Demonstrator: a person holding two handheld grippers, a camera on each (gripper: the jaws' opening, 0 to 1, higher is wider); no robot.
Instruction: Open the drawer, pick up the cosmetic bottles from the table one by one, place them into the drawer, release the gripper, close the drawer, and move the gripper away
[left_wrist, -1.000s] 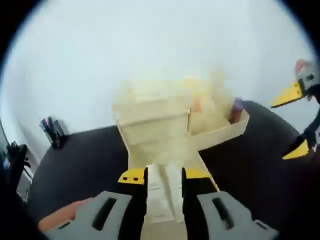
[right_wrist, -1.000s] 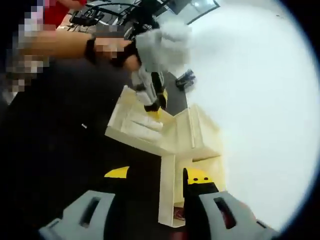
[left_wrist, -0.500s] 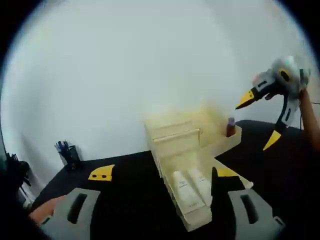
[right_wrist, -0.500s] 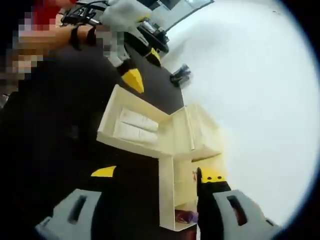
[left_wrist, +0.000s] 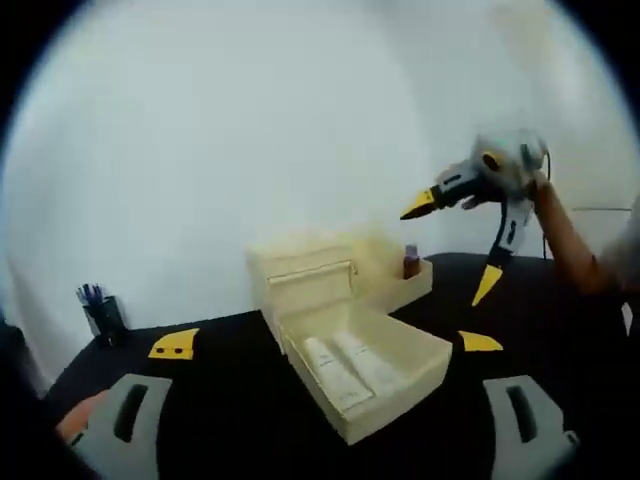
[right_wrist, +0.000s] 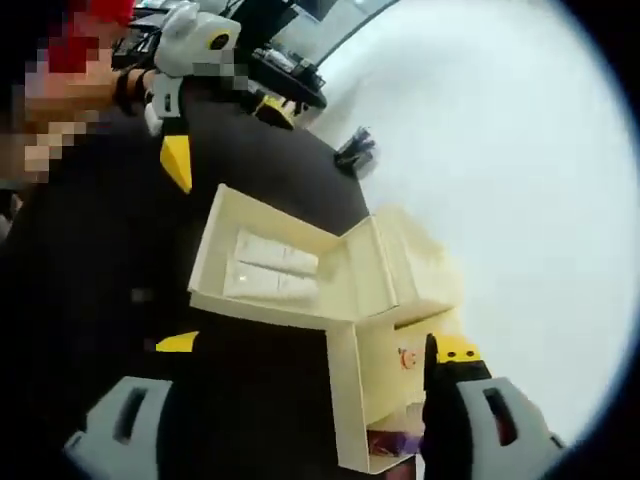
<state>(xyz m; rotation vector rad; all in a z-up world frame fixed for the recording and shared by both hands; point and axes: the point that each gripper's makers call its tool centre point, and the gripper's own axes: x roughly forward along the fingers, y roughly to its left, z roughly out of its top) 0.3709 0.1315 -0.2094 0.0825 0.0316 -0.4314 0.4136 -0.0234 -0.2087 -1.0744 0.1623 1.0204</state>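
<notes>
Between my left gripper (left_wrist: 327, 343) tips, spread wide and empty: open drawer (left_wrist: 400, 345) with two white cosmetic bottles (left_wrist: 350, 363) lying side by side inside. My right gripper (right_wrist: 318, 347) also agape, holding nothing, raised above black table (right_wrist: 110, 270). Risk, my judgement: closing push off-centre skews drawer in cream organiser (left_wrist: 300, 280); hard shove slides whole unit. Bottles pale, oblong, flat on drawer floor. Pen cup (left_wrist: 100, 318) well apart.

Left gripper view faces the open drawer (left_wrist: 370, 375) head-on; right gripper view sees it (right_wrist: 265, 275) sideways.
</notes>
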